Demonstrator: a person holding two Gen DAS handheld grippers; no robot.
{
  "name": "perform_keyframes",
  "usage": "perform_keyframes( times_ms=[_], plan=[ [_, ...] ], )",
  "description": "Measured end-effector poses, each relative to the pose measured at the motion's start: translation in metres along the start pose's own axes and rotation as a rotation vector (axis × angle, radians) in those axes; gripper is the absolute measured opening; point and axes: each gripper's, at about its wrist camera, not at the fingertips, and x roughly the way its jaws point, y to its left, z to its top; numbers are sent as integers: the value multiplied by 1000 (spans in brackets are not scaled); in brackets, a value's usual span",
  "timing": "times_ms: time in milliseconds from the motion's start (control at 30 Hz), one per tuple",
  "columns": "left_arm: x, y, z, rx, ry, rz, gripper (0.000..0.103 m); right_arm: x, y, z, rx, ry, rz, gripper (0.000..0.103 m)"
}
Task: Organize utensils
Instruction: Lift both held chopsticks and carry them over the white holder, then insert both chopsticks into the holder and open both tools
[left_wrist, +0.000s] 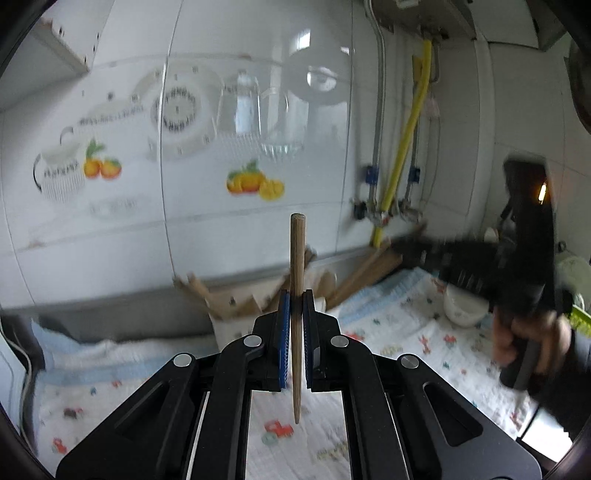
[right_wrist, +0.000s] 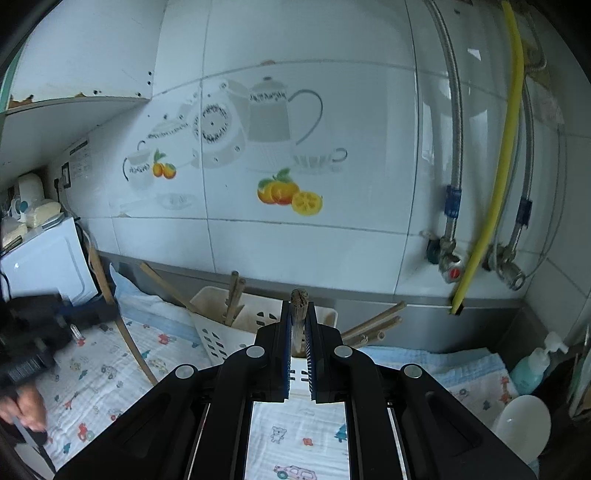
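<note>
My left gripper (left_wrist: 295, 295) is shut on a wooden chopstick (left_wrist: 296, 266) that stands upright between the blue pads, its thick end up. My right gripper (right_wrist: 298, 308) is shut on another wooden chopstick (right_wrist: 299, 299), seen end-on, held above a white slotted utensil holder (right_wrist: 221, 341). Several chopsticks (right_wrist: 233, 295) stick out of the holder, some lean out to its right (right_wrist: 373, 323). In the left wrist view the holder (left_wrist: 236, 325) lies blurred behind the fingers, and the other gripper (left_wrist: 517, 254) is at the right, blurred.
A patterned cloth (right_wrist: 96, 376) covers the counter. A white bowl (left_wrist: 461, 306) sits at the right. A soap bottle (right_wrist: 532, 365) and a white round object (right_wrist: 524, 424) stand at the far right. A white appliance (right_wrist: 44, 262) stands at the left. Pipes and a yellow hose (right_wrist: 495, 192) run down the tiled wall.
</note>
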Motion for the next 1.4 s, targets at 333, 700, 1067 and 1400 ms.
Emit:
perform_keyframes(
  times_ms=[333, 700, 1067, 1400],
  plan=[
    [-11, 4, 66, 22, -142, 51, 5, 23, -3, -9, 2, 30, -5, 8],
    [12, 17, 100, 5, -218, 123, 5, -4, 3, -10, -35, -38, -2, 30],
    [50, 29, 88, -26, -208, 165, 5, -25, 19, -33, -46, -64, 49, 34],
    [70, 35, 66, -47, -153, 156, 6, -29, 23, -58, -20, -46, 75, 35]
  ],
)
